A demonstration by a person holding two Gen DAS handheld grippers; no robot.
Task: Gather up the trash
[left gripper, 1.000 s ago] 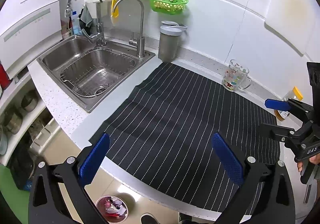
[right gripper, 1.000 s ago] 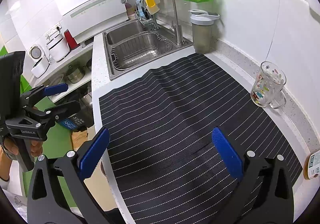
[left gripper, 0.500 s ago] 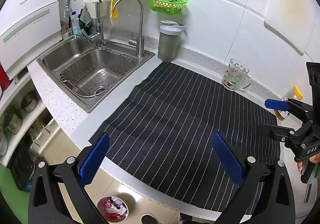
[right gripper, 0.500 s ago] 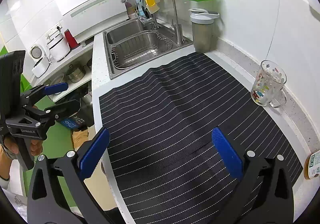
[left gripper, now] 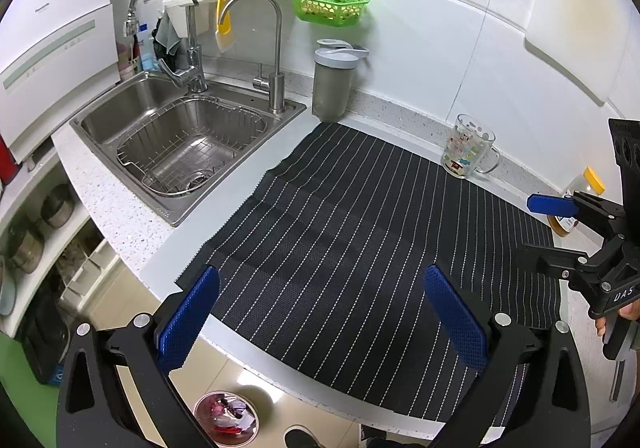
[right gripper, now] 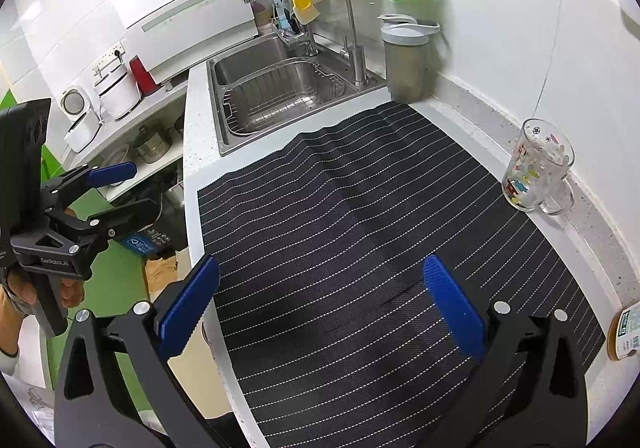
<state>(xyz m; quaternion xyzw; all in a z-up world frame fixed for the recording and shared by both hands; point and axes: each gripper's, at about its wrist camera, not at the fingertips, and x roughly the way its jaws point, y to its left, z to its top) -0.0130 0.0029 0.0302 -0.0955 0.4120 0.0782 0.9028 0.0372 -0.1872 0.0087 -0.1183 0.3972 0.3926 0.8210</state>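
Note:
My left gripper (left gripper: 322, 312) is open and empty, held above the front edge of a black striped mat (left gripper: 360, 232) on the white counter. My right gripper (right gripper: 322, 306) is open and empty above the same mat (right gripper: 380, 232). Each gripper shows in the other's view: the right one (left gripper: 532, 228) at the right edge, the left one (right gripper: 132, 188) at the left, off the counter. A small bin (left gripper: 226, 422) with trash in it stands on the floor below the counter edge. I see no loose trash on the mat.
A steel sink (left gripper: 180, 140) with two taps is at the back left. A grey lidded cup (left gripper: 334, 84), a printed glass mug (left gripper: 468, 148) and a yellow-lidded jar (left gripper: 580, 188) stand by the wall. A green basket (left gripper: 328, 4) hangs on the wall.

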